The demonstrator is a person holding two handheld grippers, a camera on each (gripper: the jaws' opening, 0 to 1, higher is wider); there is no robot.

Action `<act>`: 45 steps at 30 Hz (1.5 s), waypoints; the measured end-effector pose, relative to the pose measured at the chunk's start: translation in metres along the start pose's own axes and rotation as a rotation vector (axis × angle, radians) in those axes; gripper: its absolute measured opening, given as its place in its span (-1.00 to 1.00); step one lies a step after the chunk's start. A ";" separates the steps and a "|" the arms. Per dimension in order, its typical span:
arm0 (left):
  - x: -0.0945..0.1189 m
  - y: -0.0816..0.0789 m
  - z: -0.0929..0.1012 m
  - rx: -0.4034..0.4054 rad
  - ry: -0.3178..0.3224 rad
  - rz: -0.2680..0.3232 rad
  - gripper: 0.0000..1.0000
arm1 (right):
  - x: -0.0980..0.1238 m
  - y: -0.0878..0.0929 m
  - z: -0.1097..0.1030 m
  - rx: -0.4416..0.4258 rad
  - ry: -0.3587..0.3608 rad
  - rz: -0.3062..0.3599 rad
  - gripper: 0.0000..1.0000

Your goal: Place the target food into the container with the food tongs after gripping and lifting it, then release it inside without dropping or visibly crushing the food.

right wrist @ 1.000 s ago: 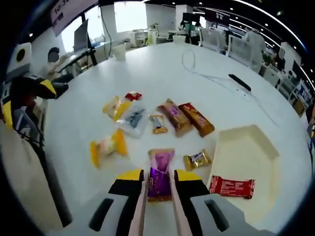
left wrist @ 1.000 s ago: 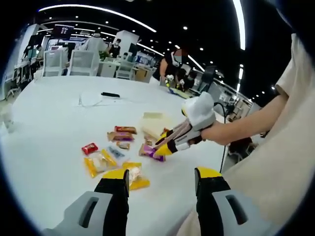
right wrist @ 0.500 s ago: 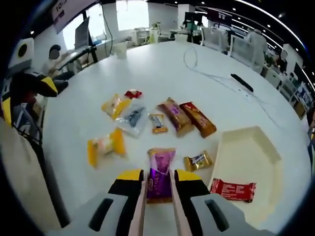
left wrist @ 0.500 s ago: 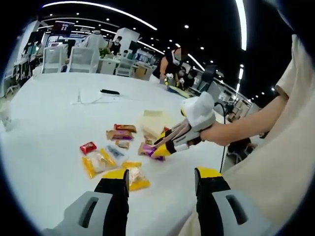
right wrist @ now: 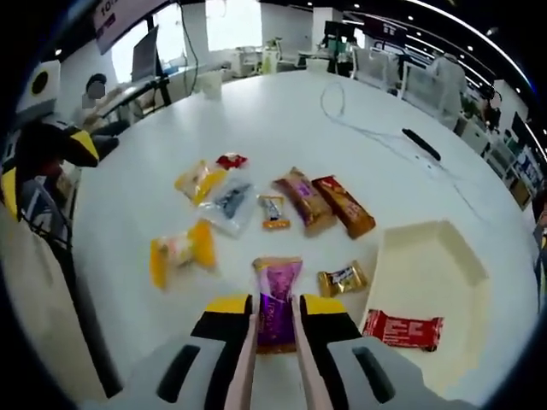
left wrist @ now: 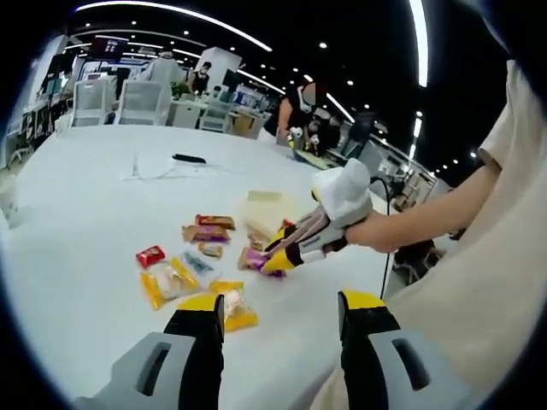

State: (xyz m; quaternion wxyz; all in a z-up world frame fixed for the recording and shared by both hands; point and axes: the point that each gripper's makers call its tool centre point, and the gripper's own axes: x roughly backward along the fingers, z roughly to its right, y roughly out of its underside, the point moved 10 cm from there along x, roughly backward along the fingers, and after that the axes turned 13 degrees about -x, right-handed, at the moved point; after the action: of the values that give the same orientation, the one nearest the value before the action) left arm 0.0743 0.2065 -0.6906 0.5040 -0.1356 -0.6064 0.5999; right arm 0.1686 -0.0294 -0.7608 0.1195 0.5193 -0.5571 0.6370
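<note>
Purple snack packet sits between our right tongs, which are pinched on its near end; its long axis runs straight ahead along the jaws, pointing away from us. We cannot tell whether it has left the white counter yet. The cream container lies ahead and to the right of the packet, near but apart, with a red wrapper on its near edge and a small gold candy between packet and container. We judge the coming move to be a lift and a swing rightward over that rim. In the left gripper view the right tongs reach down among the snacks, while our left tongs hover spread and empty, well back from the pile.
</note>
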 end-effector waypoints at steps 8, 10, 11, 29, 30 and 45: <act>0.003 0.003 0.003 -0.004 -0.008 -0.006 0.07 | 0.007 -0.008 -0.004 -0.028 -0.034 0.042 -0.60; 0.003 0.003 0.003 -0.002 -0.011 -0.002 0.07 | 0.009 -0.008 -0.005 -0.031 -0.038 0.047 -0.60; 0.004 0.002 0.002 -0.002 -0.013 0.000 0.07 | 0.010 -0.008 -0.005 -0.032 -0.040 0.049 -0.60; 0.003 -0.004 0.005 -0.018 -0.006 0.023 0.15 | 0.048 -0.022 0.004 -0.138 -0.041 0.163 -0.59; 0.002 -0.004 0.006 -0.022 -0.002 0.023 0.15 | 0.049 -0.025 0.002 -0.129 -0.043 0.171 -0.59; 0.008 -0.008 0.010 -0.044 -0.024 0.056 0.15 | 0.065 -0.033 0.008 -0.148 -0.043 0.235 -0.58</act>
State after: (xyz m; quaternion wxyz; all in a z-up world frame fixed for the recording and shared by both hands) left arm 0.0664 0.2056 -0.6780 0.4765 -0.1566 -0.6215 0.6018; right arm 0.1689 -0.0518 -0.6914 0.0703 0.4537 -0.6618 0.5927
